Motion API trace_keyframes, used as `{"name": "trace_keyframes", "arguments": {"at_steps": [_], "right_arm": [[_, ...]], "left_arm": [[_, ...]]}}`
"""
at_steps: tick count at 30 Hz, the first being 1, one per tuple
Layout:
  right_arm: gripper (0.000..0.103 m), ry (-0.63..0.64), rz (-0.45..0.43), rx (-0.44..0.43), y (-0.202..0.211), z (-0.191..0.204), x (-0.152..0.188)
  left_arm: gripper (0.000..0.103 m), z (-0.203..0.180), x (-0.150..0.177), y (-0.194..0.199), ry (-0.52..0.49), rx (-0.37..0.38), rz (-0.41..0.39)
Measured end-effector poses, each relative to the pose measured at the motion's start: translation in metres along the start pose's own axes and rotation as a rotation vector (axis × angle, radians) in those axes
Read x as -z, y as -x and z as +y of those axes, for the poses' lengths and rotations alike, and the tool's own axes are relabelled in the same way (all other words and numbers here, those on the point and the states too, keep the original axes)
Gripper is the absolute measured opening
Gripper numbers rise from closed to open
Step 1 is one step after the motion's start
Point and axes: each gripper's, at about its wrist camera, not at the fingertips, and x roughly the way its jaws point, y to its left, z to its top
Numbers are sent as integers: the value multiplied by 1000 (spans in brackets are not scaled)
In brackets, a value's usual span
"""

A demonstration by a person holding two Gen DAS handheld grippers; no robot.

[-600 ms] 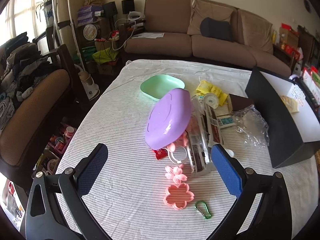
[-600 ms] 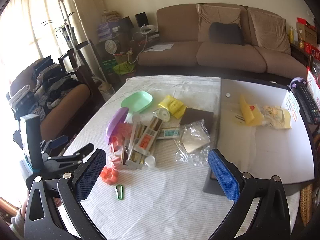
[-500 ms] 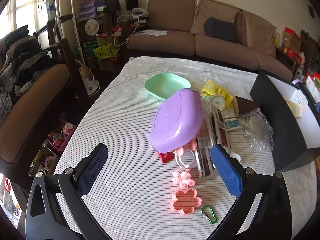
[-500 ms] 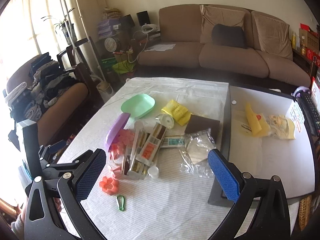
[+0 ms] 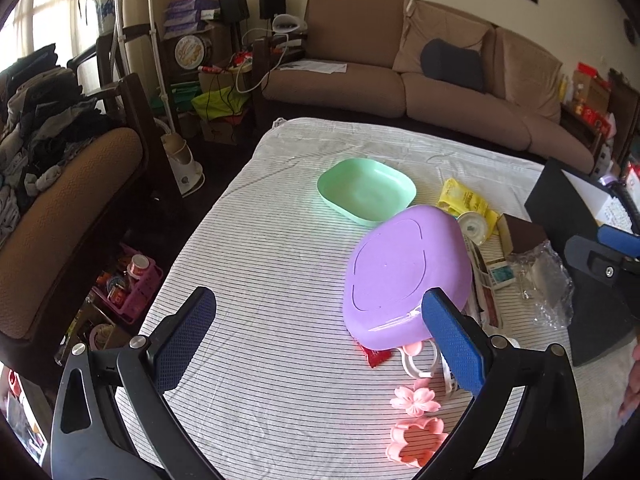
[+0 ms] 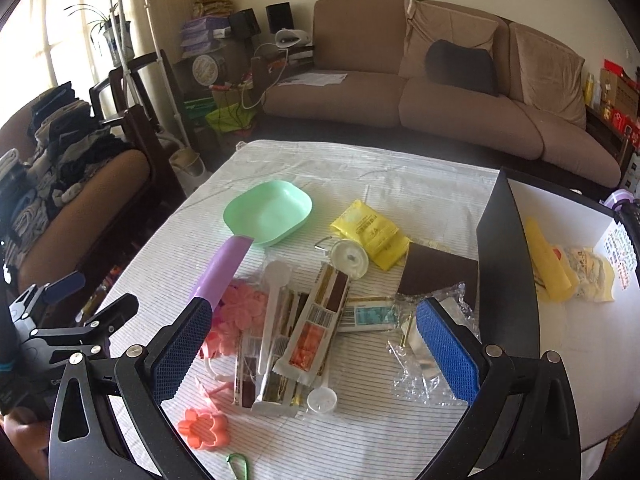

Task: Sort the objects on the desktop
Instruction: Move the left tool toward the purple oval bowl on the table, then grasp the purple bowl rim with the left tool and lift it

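The green dish at centre frame sits empty, the tilted purple dish hides what we'd see beneath, and both grippers' fingers gape wide, holding nothing.

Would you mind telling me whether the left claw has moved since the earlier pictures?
Yes. The left claw has advanced toward the sofa; the purple plate and green plate now sit lower and nearer in its view.

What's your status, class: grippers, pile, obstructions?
Left gripper and right gripper open, empty. Purple dish tilted on clutter, unsorted. Green tray empty.
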Motion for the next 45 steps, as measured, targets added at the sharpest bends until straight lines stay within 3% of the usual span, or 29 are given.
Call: {"name": "trace_keyframes", "arguments": {"at_steps": [6,16,23,28,35,41,45], "right_arm": [[103,-48,-22,54,14,-35,5],[103,-118,-41,156,62,-116,27],[103,-153,-47,196,94,-164,51],[103,-176,-48,197,111,-181,62],[103,-140,-40,144,110,-162,58],[103,-131,-21,23,80,-111,41],[103,-88,0,0,55,-73,31]], "left_arm": [[103,-17,3,-8,-20,24,6],[103,-79,-1,22,-73,74,-11],[103,-133,4,45,-131,101,-14],[103,-152,9,48,-142,106,-4],[103,-104,15,24,-79,61,21],[103,-60,14,-1,-67,24,27],[103,-54,16,-25,-97,27,38]]}}
